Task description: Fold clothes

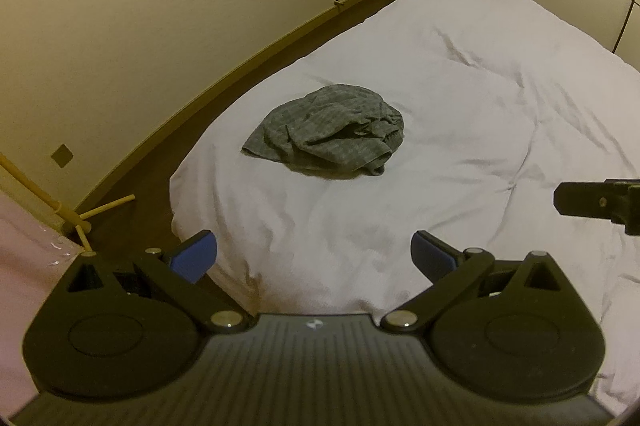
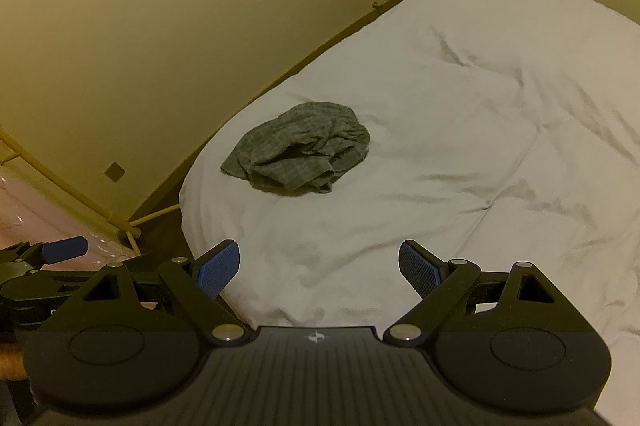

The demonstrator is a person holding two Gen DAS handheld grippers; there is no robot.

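The left tool point(image 1: 313, 258) is built of matte black plastic: a ribbed central body marked by a small white emblem, flanked by two rounded housings with circular recesses. Angled black link arms are pinned by silver rivets, and triangular cut-outs are seen in the outer brackets. Its fingers point(image 1: 195, 257) are faced with blue pads. The right tool point(image 2: 319, 268) is made alike, and a fine grid texture can be made out on its blue pads point(image 2: 420, 268). A small screw is possibly set in its side, seen at the left view's edge.
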